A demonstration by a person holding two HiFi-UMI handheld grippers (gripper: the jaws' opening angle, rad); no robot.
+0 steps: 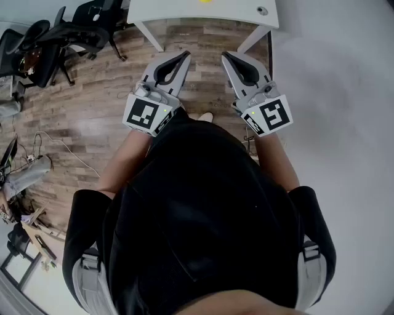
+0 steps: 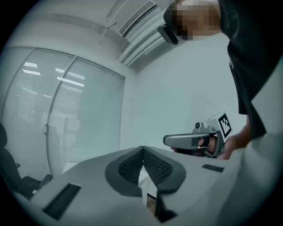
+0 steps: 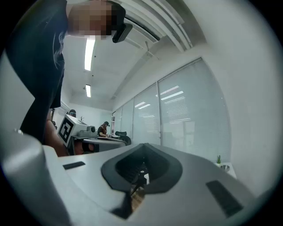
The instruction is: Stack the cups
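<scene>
- Cups: none are showing in any of the three views, so I cannot tell where they are standing. The strip of white bench at the top of the head view is showing no cup that I can make out.
- Left hand-held gripper: the person is holding it level in front of the body, over the wood floor. Its jaws are sitting together with nothing between them.
- Right hand-held gripper: it is being held level just beside the left one, jaws together and empty.
- Both are pointing toward the bench, hanging short of its edge and touching nothing.
- Progress, as judged: stacking is not showing as begun. No cup is being held and none is seen nested in another. Whether a stack is standing out of frame, I cannot tell.
- Left to do, as judged: the whole job appears to be waiting. That means reaching the bench, finding the cups, opening a gripper on the first and setting it into the next.
</scene>
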